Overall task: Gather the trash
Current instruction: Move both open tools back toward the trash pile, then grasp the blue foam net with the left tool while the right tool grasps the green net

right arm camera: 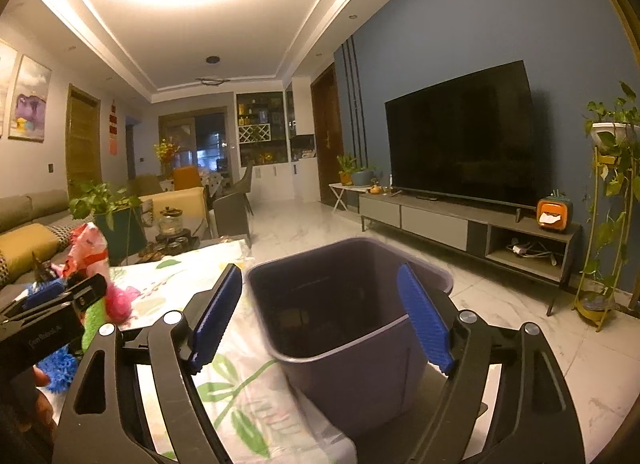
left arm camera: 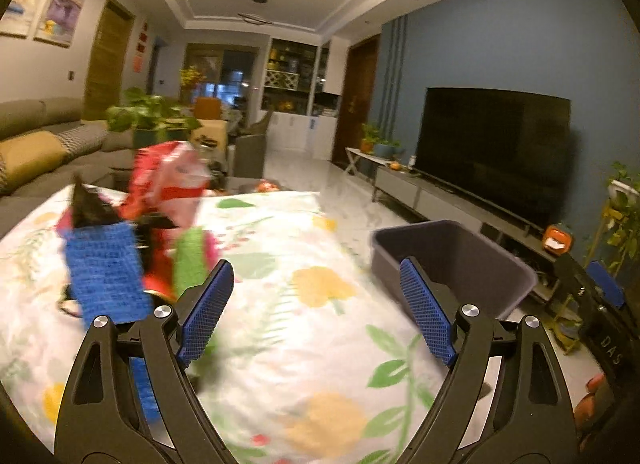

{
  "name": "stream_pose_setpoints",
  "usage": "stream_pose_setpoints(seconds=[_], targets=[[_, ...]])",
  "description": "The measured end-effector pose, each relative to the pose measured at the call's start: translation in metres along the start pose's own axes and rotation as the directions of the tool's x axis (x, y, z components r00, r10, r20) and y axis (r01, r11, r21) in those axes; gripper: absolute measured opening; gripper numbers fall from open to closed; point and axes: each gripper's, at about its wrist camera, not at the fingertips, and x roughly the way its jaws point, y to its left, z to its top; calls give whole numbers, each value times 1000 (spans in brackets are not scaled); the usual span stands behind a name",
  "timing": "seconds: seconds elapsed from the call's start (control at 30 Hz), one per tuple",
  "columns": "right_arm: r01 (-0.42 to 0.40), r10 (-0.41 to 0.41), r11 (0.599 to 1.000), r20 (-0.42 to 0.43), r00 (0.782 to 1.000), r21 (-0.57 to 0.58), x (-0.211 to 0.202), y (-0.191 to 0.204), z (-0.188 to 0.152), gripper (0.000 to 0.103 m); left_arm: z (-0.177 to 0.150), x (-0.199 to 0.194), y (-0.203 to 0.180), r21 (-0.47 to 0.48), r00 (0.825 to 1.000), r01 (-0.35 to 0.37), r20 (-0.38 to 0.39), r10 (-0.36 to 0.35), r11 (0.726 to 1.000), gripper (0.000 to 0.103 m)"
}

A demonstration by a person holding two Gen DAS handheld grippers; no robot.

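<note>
Trash in the form of a blurred heap of red-and-pink plastic wrappers and blue and green knitted scraps (left arm camera: pixel 160 215) is lying on the floral white tablecloth (left arm camera: pixel 304 304), ahead and left of the left gripper (left arm camera: pixel 316 304), whose jaws are spread wide and holding nothing. The right gripper (right arm camera: pixel 320 316) is likewise gaping empty, its jaws framing the dark purple plastic bin (right arm camera: pixel 348 304) at the table's edge. Only the right wrist view is showing the bin's interior; the heap is seen more fully from the left.
</note>
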Motion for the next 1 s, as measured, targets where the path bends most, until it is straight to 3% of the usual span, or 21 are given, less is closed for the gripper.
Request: stream_pose_setpoints(seconds=[0.27, 0.5, 0.77, 1.0], targets=[[-68, 68, 998, -19, 997, 5, -9, 32, -13, 81, -16, -23, 60, -43, 985, -171, -3, 171, 984, 83], [-150, 149, 989, -54, 987, 0, -6, 67, -26, 81, -29, -39, 110, -94, 974, -226, -39, 224, 969, 78], [-227, 225, 974, -91, 970, -9, -1, 103, -35, 81, -37, -33, 131, -126, 982, -174, -91, 163, 977, 53], [-252, 248, 967, -111, 962, -23, 6, 118, -40, 81, -39, -8, 137, -157, 983, -120, -158, 95, 980, 25]])
